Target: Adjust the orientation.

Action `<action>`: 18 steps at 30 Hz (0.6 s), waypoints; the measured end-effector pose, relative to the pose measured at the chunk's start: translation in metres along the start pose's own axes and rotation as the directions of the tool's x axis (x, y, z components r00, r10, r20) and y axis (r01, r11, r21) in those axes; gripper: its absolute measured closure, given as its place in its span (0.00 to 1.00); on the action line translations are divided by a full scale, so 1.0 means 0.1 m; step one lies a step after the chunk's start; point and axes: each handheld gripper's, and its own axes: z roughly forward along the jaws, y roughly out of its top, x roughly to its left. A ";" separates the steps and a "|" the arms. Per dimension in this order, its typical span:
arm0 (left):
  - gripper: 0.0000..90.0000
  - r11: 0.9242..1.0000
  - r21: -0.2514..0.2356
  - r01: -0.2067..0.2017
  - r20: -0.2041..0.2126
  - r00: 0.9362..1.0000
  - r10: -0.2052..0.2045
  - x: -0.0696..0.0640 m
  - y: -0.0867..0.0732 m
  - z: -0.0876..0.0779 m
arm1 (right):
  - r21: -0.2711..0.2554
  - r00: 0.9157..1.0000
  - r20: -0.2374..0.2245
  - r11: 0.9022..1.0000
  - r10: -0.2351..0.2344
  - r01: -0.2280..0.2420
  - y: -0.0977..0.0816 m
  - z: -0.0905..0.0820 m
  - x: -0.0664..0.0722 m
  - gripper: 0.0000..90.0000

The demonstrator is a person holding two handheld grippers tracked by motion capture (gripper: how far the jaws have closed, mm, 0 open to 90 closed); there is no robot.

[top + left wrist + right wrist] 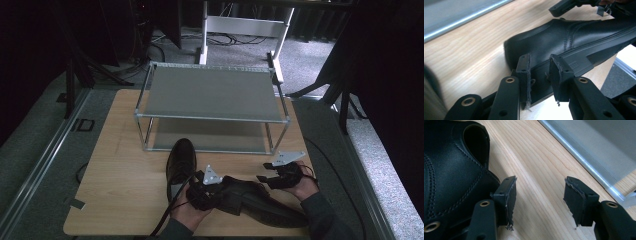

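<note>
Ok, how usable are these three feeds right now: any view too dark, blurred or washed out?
High view: dim, the room around the table nearly black, the shoes hard to read. Left gripper view: well lit, the shoe sharp, a blurred dark shape at the lower left edge. Right gripper view: bright and clear, the wood grain crisp, the shelf rail slightly soft.

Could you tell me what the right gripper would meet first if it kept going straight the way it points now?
Probably the bare wooden table; between the open jaws of the right gripper there is only wood. Farther along stands the metal shelf rack, and the black shoe lies just off to one side. Depth is uncertain.
</note>
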 end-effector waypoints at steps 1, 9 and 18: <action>0.80 1.000 -0.005 0.007 0.004 1.000 -0.006 0.00 -0.01 0.00 | 0.000 1.000 -0.001 1.000 0.000 0.000 0.00 0.00 0.00 0.47; 0.88 1.000 -0.005 -0.019 0.019 1.000 0.019 -0.04 -0.05 -0.04 | -0.008 1.000 -0.010 1.000 0.014 -0.014 0.02 -0.02 -0.03 0.47; 0.89 1.000 -0.014 -0.018 0.050 0.999 0.019 -0.08 -0.15 -0.13 | -0.035 0.999 -0.050 0.999 0.007 -0.009 0.16 -0.04 0.03 0.47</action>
